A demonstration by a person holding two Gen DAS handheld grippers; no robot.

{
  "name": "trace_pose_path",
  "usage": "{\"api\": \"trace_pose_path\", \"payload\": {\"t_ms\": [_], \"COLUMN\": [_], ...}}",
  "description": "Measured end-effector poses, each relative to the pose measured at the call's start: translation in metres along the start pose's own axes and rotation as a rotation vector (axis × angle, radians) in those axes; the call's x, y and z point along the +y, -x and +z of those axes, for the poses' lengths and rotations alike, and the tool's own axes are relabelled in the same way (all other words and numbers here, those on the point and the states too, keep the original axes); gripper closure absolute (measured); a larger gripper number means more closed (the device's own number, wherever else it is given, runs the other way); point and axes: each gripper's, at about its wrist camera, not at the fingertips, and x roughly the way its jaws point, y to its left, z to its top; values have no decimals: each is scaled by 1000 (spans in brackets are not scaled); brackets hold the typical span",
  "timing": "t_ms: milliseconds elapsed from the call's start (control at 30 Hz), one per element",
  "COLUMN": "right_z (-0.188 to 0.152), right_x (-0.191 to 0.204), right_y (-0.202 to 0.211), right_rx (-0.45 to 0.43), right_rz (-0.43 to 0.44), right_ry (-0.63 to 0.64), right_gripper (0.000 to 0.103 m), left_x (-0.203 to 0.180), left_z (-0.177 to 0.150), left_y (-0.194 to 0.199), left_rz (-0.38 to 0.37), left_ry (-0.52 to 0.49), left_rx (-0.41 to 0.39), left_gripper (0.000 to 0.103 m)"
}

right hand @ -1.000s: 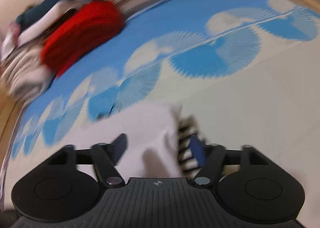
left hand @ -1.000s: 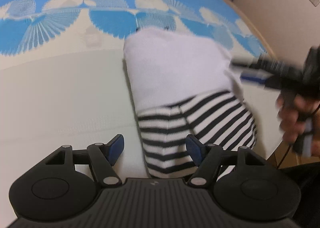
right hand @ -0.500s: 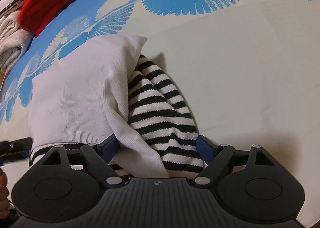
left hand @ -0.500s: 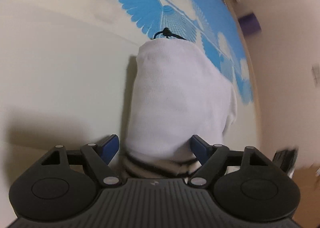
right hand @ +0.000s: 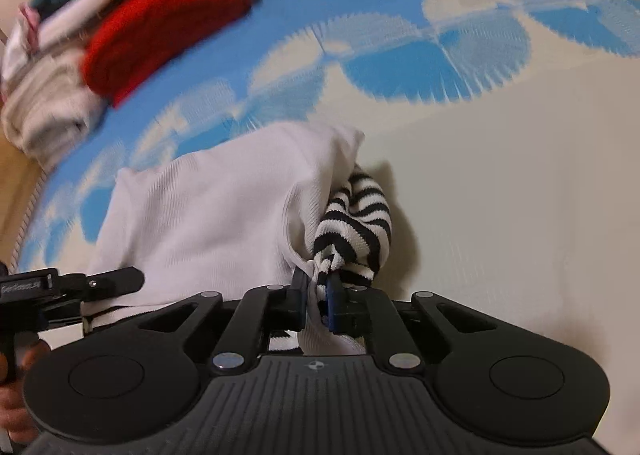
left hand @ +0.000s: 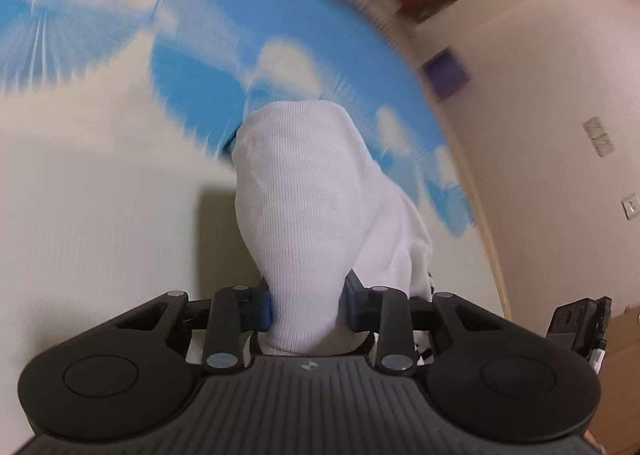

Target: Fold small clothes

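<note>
White garment (left hand: pixel 304 191) is bunched between both closing claws: left claw (left hand: pixel 306 305) round its near edge; right claw (right hand: pixel 316 297) pinching striped hem (right hand: pixel 356 215); lift both evenly, judging by slack.

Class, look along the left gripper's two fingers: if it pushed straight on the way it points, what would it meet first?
The white garment. It already sits between the closing jaws of the left gripper, pads against it. Beyond it probably lies the blue-and-cream bedcover; depth is unclear.
</note>
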Motion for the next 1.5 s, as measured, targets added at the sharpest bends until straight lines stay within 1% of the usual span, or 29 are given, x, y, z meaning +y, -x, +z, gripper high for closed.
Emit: {"api": "trace_pose_path", "payload": {"t_ms": [100,233,300,367,467,533,600,633,667,700,767,800,833,867,900,933,1000,1067,1100,1167,1200,1233,1267,1300,1333,1367,1433,1467,1500], "right_z": [7,16,19,20,20,19,16,13,13,14,15,14,12,10,9,9,7,6,4,-3,-8,-11,-15,-17,-17,-16,-13,-12,-10], "right_x": [20,46,66,86,108,118,123,124,123,120,119,120,122,119,118,116,110,104,101,98,98,99,101,102,103,102,103,104,102], "right_y": [8,3,-7,-22,-48,-66,-79,-85,-89,-93,-95,-95,-93,-89,-86,-82,-76,-73,-74,-81,-84,-86,-85,-84,-80,-77,-65,-59,-54], "right_rx": [-77,-144,-154,-146,-98,-55,-28,-19,-6,6,11,10,11,13,14,15,28,52,81,164,202,224,235,234,227,221,181,164,148], "right_rz": [65,150,194,209,202,160,98,67,45,34,26,25,29,32,30,24,40,83,102,111,104,94,82,84,114,137,158,170,182], "right_ry": [20,9,24,52,60,72,83,84,78,64,58,63,63,59,53,42,18,13,24,54,76,100,138,157,160,147,135,133,116], "right_gripper": [94,95,95,95,95,95,95,95,95,94,94,93,92,88,80,76,56,51,50,50,51,51,54,78,92,96,97,97,97], "left_x": [3,37,57,77,99,99,94,93,93,94,95,94,94,93,93,92,93,94,100,109,113,115,113,111,106,101,95,95,96], "left_z": [16,41,52,59,59,54,46,42,36,28,17,15,16,18,18,18,13,14,11,10,11,11,13,14,15,15,17,18,18], "left_y": [31,68,81,87,100,106,108,105,98,87,67,65,68,73,80,83,89,79,74,71,70,71,72,75,78,83,94,97,97], "left_rz": [17,41,74,152,304,317,291,277,282,317,420,436,431,420,405,393,387,421,427,397,376,354,339,332,328,328,320,318,334], "left_ry": [-63,-47,-47,-34,11,-36,-79,-92,-105,-124,-199,-226,-218,-192,-168,-157,-145,-124,-103,-52,-28,-14,-10,-17,-38,-56,-76,-77,-80], "left_rx": [-83,-138,-145,-143,-153,-123,-98,-69,-27,22,88,88,79,67,52,42,46,101,127,133,132,124,113,90,66,41,-36,-55,-53], "left_gripper": [67,66,60,43,42,42,42,40,39,39,33,33,33,34,34,34,31,29,27,26,27,37,45,52,62,68,73,73,73]}}
